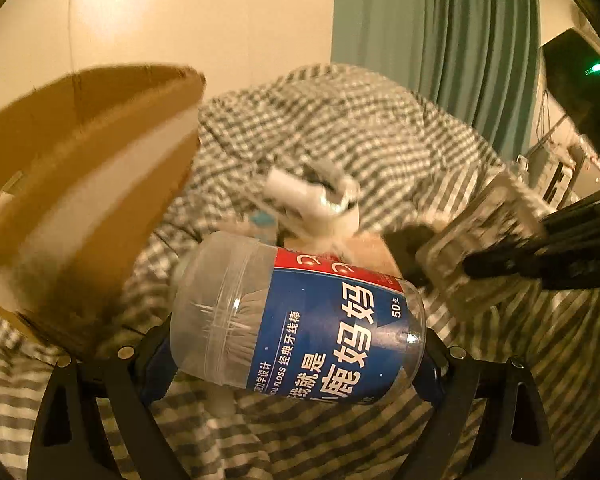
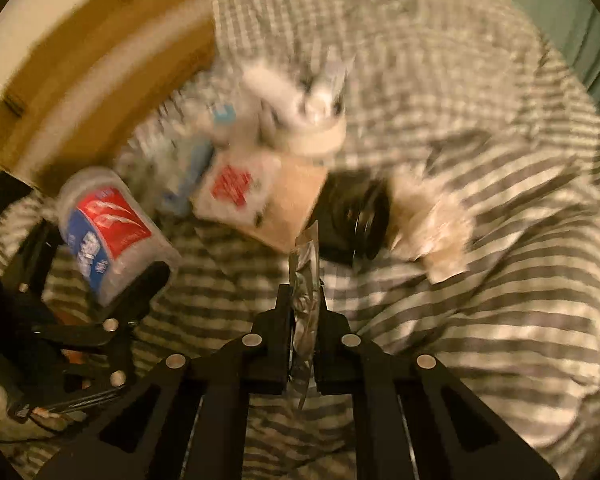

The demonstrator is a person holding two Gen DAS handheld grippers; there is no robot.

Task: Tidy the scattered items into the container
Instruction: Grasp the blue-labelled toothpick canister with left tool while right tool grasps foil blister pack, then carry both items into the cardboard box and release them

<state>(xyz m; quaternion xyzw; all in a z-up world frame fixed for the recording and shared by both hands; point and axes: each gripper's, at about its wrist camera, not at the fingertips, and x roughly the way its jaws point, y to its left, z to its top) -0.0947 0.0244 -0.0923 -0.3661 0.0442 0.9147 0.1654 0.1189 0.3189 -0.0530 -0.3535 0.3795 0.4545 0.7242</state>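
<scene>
Left gripper [image 1: 296, 344] grips a clear plastic dental floss pick jar [image 1: 300, 320] with a blue and red label, jaws spread wide across its body, the jar lying sideways between the pads and lifted above the striped bedding [image 1: 300, 440]. Just left of it and behind, an open cardboard box [image 1: 88, 184] stands on the bed, its brown flap tilted toward the jar; the jar is outside the box, near its lower edge. Moving right across the bed, blurred: a blue-capped item [image 2: 222, 114], a white packet with a red print [image 2: 236, 188] lying on a tan carton [image 2: 296, 204], a white roll of tape [image 2: 320, 140] behind them, a black round object [image 2: 356, 216] touching the carton's right side, then a crumpled pale wrapper [image 2: 436, 228]. Right gripper [image 2: 304, 292] is clamped down on a thin, clear crinkled packet [image 2: 306, 280], which stands on edge between the nearly closed jaws, held above the bedding and just in front of the carton. Far right, a teal curtain [image 1: 460, 40] hangs behind the bed.
</scene>
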